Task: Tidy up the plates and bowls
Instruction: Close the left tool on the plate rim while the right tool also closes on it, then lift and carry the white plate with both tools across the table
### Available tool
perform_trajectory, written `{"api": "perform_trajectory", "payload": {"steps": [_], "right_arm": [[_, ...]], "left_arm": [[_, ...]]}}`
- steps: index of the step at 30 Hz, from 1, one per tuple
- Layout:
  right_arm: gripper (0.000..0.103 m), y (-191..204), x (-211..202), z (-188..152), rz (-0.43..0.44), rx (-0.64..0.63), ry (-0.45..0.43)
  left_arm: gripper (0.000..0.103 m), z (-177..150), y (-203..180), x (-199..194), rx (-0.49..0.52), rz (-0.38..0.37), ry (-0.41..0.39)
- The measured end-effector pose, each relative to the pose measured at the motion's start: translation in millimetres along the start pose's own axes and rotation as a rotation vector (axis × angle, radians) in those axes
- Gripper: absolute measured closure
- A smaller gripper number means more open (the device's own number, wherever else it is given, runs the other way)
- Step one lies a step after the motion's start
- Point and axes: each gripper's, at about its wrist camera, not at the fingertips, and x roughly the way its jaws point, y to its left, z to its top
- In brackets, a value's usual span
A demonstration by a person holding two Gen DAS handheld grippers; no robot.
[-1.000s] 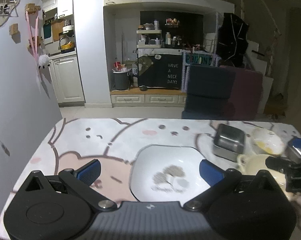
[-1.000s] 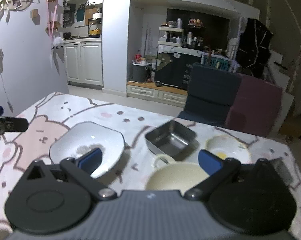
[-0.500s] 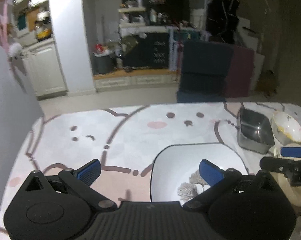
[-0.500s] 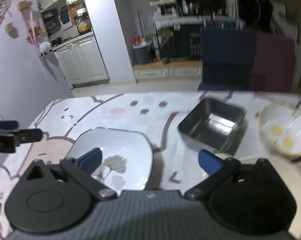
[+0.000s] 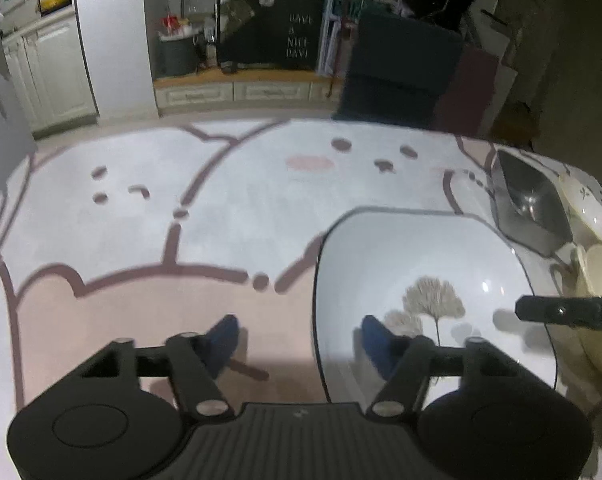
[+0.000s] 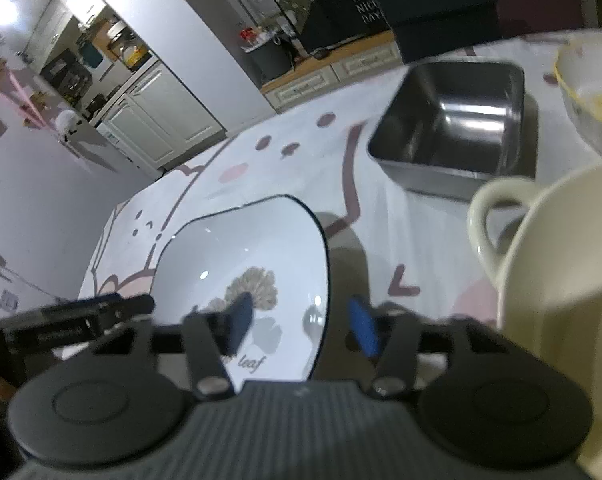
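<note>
A: How many dishes are on the table (image 5: 229, 184)?

B: Four. One white plate (image 5: 417, 264) with a dark rim and a printed ginkgo leaf, one square steel pan (image 6: 457, 120), one white bowl (image 6: 589, 92) with a yellow rim and yellow residue inside, and one cream mug (image 6: 557, 280) with a handle.

A: Where does the plate sit?

B: On the cartoon-print tablecloth, nearest both cameras. The pan lies beyond it, the bowl just beside the pan, the mug near the plate's right side.

A: And the two grippers?

B: The left gripper (image 5: 297, 340) has its fingers spread apart, straddling the plate's left rim, one blue pad (image 5: 221, 340) over the cloth and the other over the plate; they grip nothing. The right gripper (image 6: 301, 320) straddles the plate's right rim in the same way, fingers apart and holding nothing.

A: Any writing?

B: "leaf" is printed on the plate below the motif. A dark board (image 5: 297, 40) behind reads "HAVE A NICE DAY!", somewhat blurred.
</note>
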Motion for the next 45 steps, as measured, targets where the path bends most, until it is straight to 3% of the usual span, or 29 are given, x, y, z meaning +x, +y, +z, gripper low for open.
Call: {"api": "perform_trajectory", "payload": {"steps": [6, 8, 11, 17, 27, 36, 45], "right_arm": [[0.083, -6, 7, -2, -0.013, 0.054, 0.024], [0.088, -8, 10, 0, -0.021, 0.059, 0.028], [0.094, -8, 14, 2, -0.038, 0.039, 0.034], [0.094, 0, 12, -2, -0.064, -0.045, 0.023], [0.094, 5, -35, -16, -0.037, -0.082, 0.003], [0.094, 0, -96, -55, -0.01, -0.057, 0.022], [0.093, -18, -120, -100, -0.037, -0.051, 0.068]], "left_arm": [[0.072, -3, 3, 11, -0.025, -0.039, 0.03], [0.089, -4, 2, 11, -0.037, -0.076, 0.023], [0.09, -5, -2, 11, -0.059, -0.066, 0.017], [0.091, -13, -5, 1, -0.091, -0.066, 0.004], [0.092, -42, -25, -63, -0.107, -0.087, -0.002], [0.092, -83, -63, -121, -0.082, -0.05, 0.014], [0.091, -125, -84, -128, -0.067, -0.044, 0.087]]}}
